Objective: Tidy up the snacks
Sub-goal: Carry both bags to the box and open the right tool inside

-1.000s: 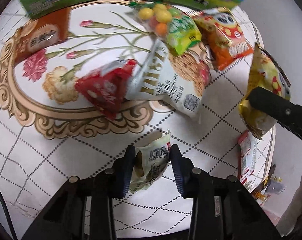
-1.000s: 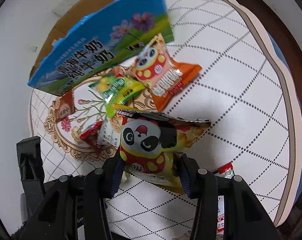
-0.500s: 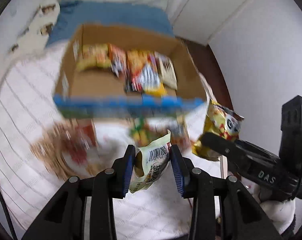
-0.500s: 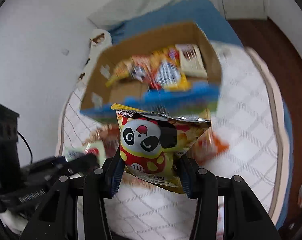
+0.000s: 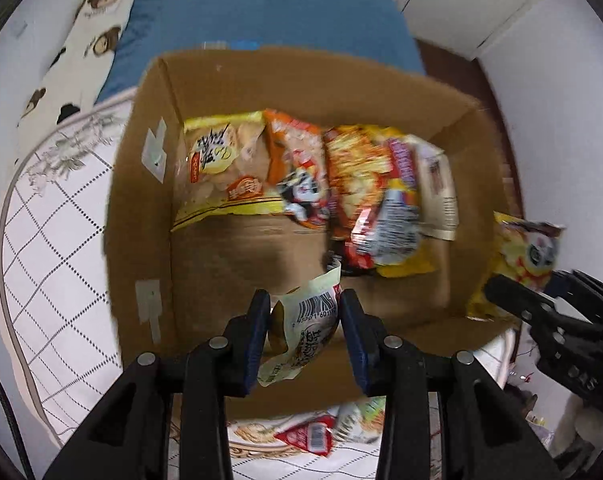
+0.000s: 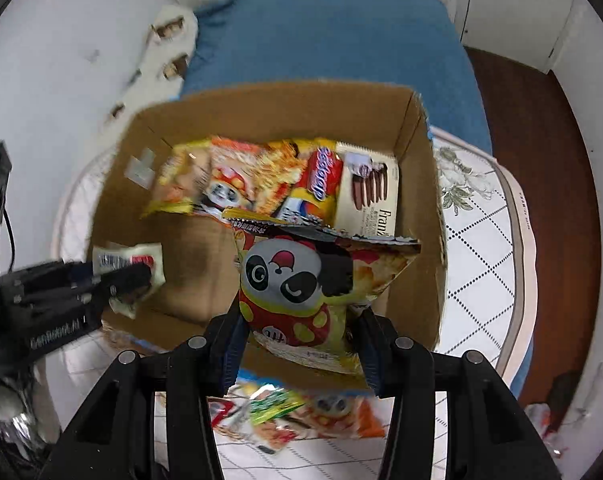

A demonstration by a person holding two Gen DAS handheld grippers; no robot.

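A: What is each gripper carrying?

B: The left gripper [image 5: 304, 332] is clamping a small pale crinkly snack packet with a barcode [image 5: 306, 330], and the right gripper [image 6: 299, 334] is clamping a yellow-and-red foil crisp bag printed with a panda face [image 6: 301, 280]. Both are hanging above the open brown cardboard box [image 5: 141, 184], over the bare front part of its floor.

A: How should the drop be going?

B: Probably low and unhurried: each bag is wanting to go down onto the bare cardboard in front of the row of packets [image 5: 317, 184] already lying against the far wall, and the jaws should be parting only once the bag is inside the walls (the panda bag is sitting close to the right wall, so it needs nudging inward).

A: Which way are they pointing?

B: The panda bag is standing upright, long axis vertical, sealed top edge up. The pale packet is also standing on end, tilting slightly rightward at its top.

A: Anything outside?

B: Loose snacks [image 6: 297, 412] are lying on the white quilted cloth [image 6: 481, 240] below.
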